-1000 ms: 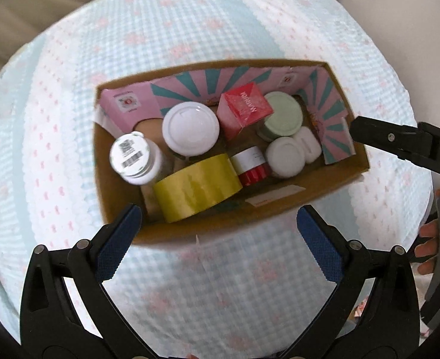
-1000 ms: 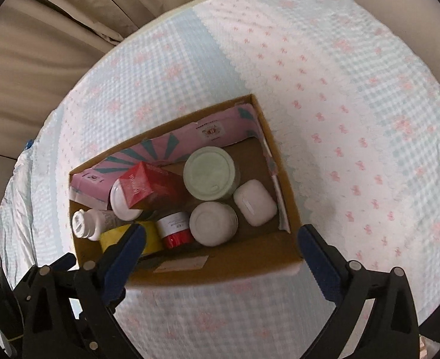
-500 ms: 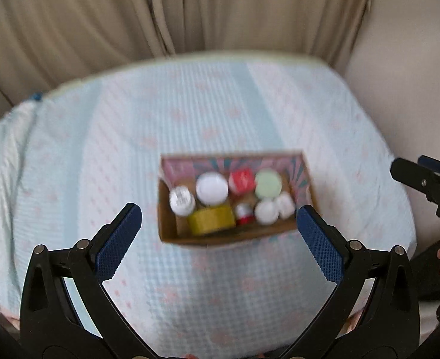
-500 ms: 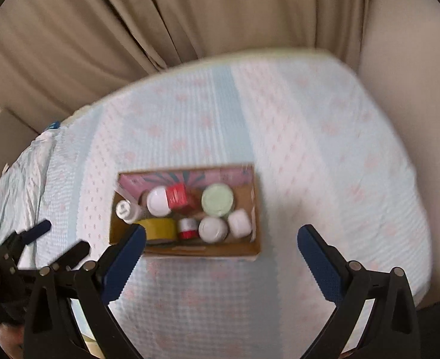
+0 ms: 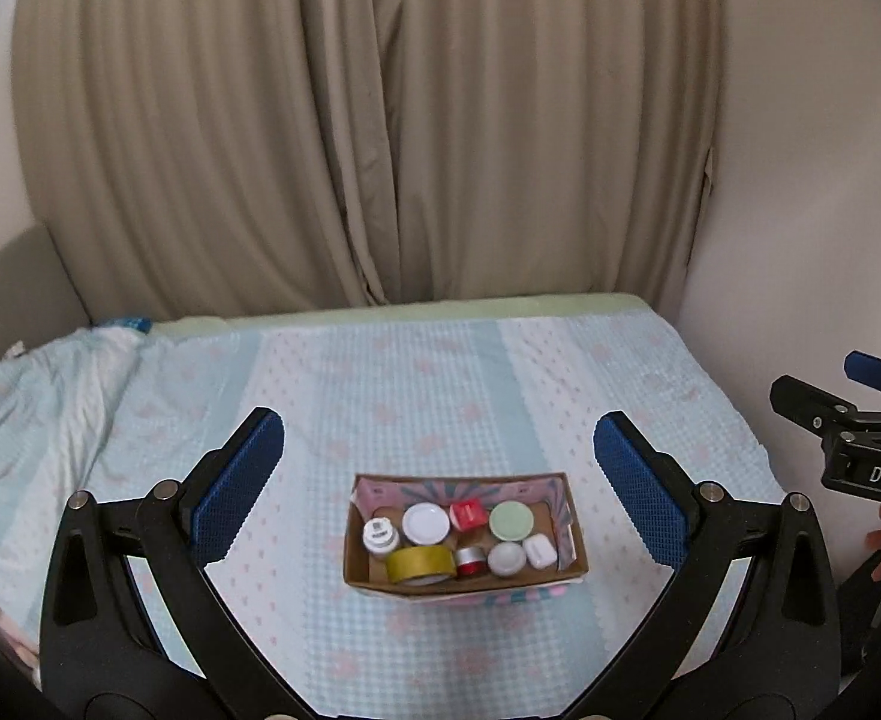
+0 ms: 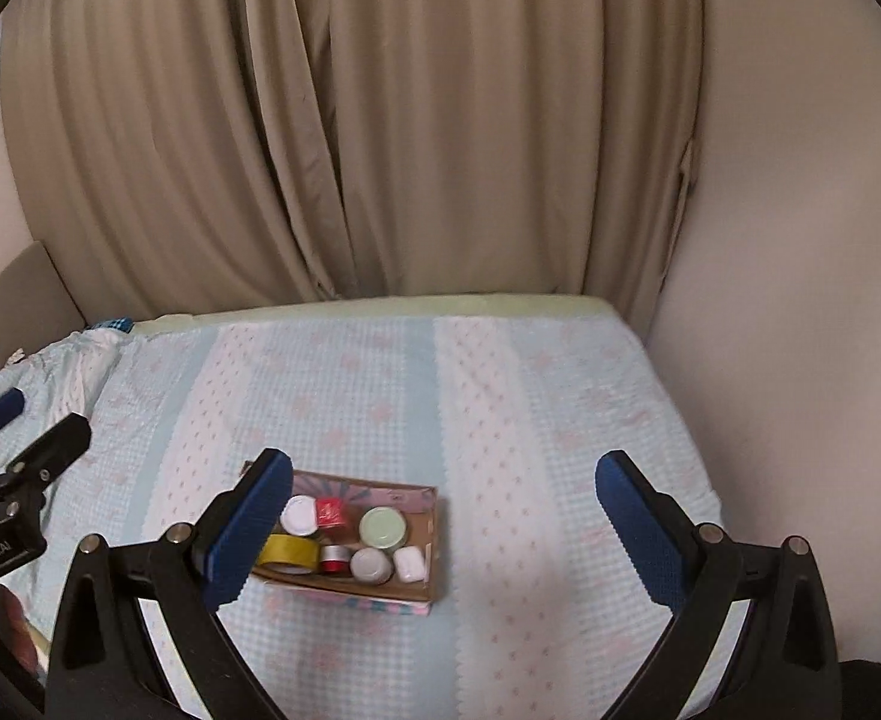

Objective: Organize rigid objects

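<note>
A cardboard box point(image 5: 416, 587) sits on the bed, also in the right wrist view point(image 6: 435, 540). Inside lie a yellow tape roll point(image 5: 421, 561), a white bottle point(image 5: 379, 535), a white lid point(image 5: 426, 523), a red box point(image 5: 465, 513), a green lid point(image 5: 512, 521), a red jar point(image 5: 470, 561) and white jars point(image 5: 507, 558). My left gripper point(image 5: 439, 489) is open and empty, well back from the box. My right gripper point(image 6: 443, 525) is open and empty, also back from it; it shows at the right edge of the left wrist view point(image 5: 848, 420).
The bed has a light blue and pink checked cover point(image 5: 440, 390). Beige curtains point(image 5: 350, 120) hang behind it. A white wall point(image 5: 812, 180) stands at the right. Rumpled bedding point(image 5: 38, 396) lies at the left.
Both grippers have pulled far back and up from the box, which now looks small. Both stayed open and empty. The box contents have not moved.
</note>
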The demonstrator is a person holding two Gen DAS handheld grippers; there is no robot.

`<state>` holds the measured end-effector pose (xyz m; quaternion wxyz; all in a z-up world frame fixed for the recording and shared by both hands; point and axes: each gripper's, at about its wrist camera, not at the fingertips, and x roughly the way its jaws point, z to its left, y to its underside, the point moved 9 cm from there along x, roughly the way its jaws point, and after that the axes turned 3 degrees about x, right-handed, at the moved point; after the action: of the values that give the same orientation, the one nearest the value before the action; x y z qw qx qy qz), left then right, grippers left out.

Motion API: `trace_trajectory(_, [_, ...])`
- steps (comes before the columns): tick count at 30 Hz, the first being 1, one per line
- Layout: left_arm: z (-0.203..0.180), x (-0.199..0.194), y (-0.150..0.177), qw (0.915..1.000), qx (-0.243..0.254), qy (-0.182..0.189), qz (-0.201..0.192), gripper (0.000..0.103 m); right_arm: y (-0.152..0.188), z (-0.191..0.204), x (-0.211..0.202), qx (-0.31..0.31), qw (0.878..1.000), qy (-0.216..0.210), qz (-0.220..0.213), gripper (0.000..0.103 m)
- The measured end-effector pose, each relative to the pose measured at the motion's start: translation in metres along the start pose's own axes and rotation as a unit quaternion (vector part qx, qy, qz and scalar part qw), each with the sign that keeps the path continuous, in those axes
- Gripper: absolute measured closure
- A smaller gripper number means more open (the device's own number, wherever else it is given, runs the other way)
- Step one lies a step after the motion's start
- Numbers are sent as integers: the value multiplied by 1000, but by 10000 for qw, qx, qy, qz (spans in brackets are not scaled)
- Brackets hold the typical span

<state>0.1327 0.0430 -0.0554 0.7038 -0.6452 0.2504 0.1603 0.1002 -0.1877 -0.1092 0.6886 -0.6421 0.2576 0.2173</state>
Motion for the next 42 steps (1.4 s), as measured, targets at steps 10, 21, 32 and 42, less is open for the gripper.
trace_trajectory(10, [-15, -13, -3, 9998, 61, -48, -202, 0, -4, -16, -14, 35, 9996, 70, -283, 2])
trace_trajectory(21, [-15, -12, -2, 9997, 48, -123, -211, 0, -7, -19, -13, 63, 9994, -1, -331, 2])
trace_trajectory(32, [-12, -12, -1, 9997, 15, -132, -222, 0, -7, -15, -11, 11, 9994, -8, -343, 2])
trace_trajectory(42, [-13, -14, 0, 9996, -125, -157, -222, 0, -8, -15, -12, 7, 9994, -14, -347, 2])
